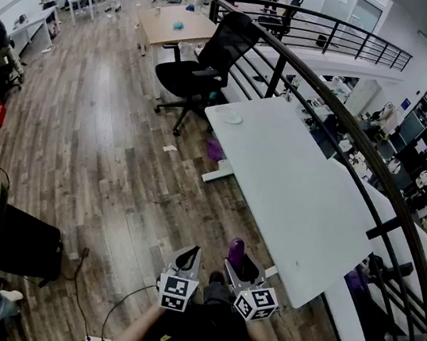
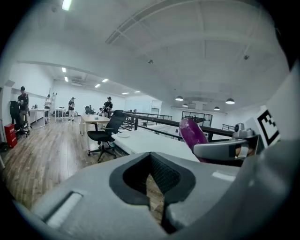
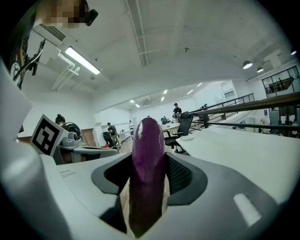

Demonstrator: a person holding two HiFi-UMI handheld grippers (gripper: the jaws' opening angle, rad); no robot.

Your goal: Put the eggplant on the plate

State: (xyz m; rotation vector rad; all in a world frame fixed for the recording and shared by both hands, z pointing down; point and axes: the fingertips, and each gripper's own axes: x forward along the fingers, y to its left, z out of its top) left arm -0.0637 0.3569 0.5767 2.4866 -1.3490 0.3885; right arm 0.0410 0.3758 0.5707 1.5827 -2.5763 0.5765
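Gripping the purple eggplant (image 3: 147, 159) upright between its pads, my right hand-held gripper (image 1: 244, 269) hangs over the wooden floor (image 1: 95, 155), just short of the near corner of the white desk (image 1: 291, 186). My left hand-held gripper (image 1: 188, 256) sits just beside it, jaws clenched together on nothing. The plate (image 1: 231, 117) rests at the desk's far end, well apart from the eggplant.
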